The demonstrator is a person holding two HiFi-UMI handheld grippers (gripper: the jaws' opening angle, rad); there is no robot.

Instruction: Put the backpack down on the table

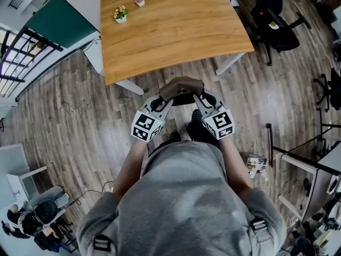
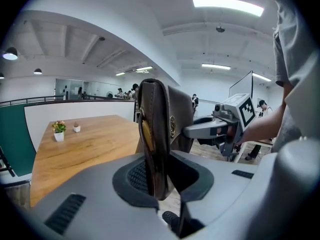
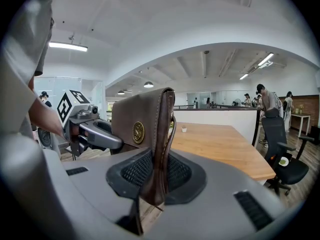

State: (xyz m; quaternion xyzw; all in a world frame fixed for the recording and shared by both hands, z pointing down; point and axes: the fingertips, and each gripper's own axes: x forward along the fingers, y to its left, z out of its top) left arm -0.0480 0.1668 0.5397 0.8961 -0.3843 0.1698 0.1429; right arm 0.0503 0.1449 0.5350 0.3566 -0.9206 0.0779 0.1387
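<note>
A brown leather backpack [image 1: 181,89] with a round brass badge hangs in the air just short of the wooden table [image 1: 176,31], clear of its near edge. My left gripper [image 1: 164,102] is shut on the backpack's left edge and my right gripper [image 1: 200,100] on its right edge. In the left gripper view the leather edge [image 2: 157,129] stands upright, clamped between the jaws of the left gripper [image 2: 157,180], with the right gripper [image 2: 210,129] beyond it. In the right gripper view the backpack [image 3: 145,119] is pinched the same way by the right gripper [image 3: 157,178].
A small potted plant [image 1: 120,14] and a little pink pot [image 1: 139,1] stand at the table's far left. A black office chair [image 1: 277,25] is right of the table. White desks and a railing lie to the left, and people stand in the background.
</note>
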